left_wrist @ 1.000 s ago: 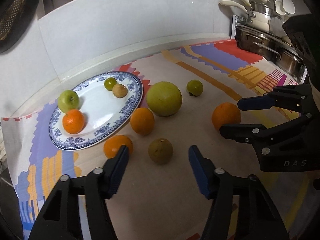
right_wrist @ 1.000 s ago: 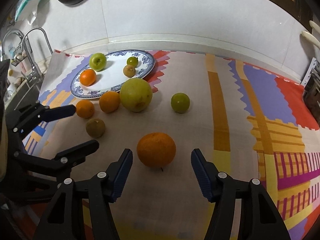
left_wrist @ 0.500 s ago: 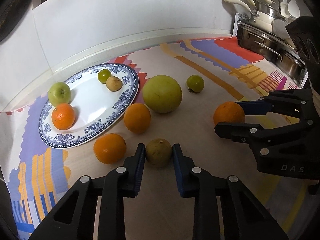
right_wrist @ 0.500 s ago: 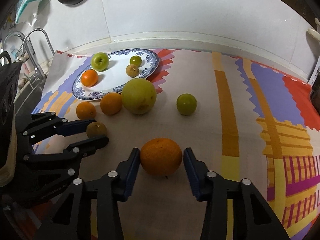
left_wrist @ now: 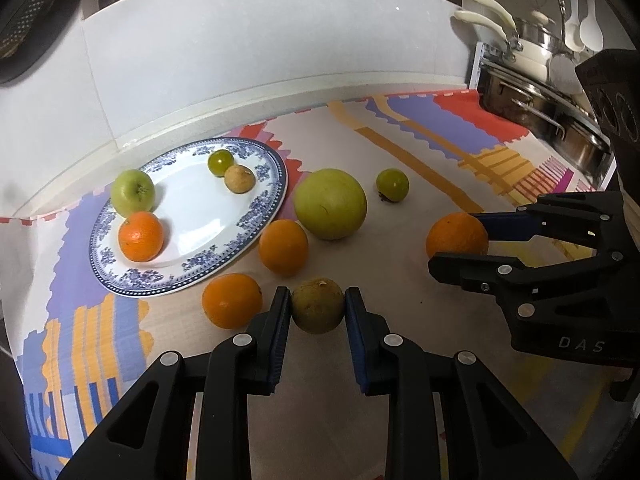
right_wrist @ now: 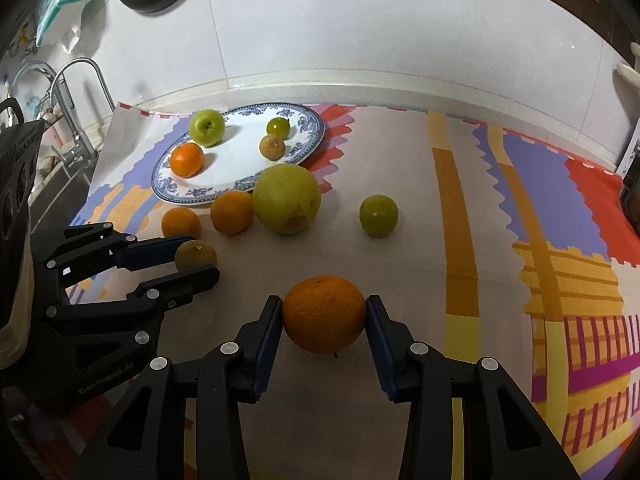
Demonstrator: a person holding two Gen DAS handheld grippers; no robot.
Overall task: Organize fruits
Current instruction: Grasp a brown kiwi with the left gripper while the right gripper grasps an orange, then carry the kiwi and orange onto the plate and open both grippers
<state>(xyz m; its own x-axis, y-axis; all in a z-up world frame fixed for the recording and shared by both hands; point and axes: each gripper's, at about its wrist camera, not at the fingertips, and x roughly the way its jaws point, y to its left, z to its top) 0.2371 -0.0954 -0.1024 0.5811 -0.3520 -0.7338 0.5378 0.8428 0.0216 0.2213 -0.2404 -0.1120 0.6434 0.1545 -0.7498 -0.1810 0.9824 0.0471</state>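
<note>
My left gripper is shut on a small brown fruit that rests on the patterned mat; it also shows in the right wrist view. My right gripper is shut on a large orange, seen too in the left wrist view. A blue-and-white plate at the back left holds a green apple, a small orange, a small green fruit and a small brown fruit.
On the mat lie two more oranges, a big yellow-green fruit and a small green fruit. Steel pots stand at the right. A sink tap is at the left. A white wall runs behind.
Both grippers moved forward and closed: the left onto the small brown fruit, the right onto the large orange. The other fruits have not moved.
</note>
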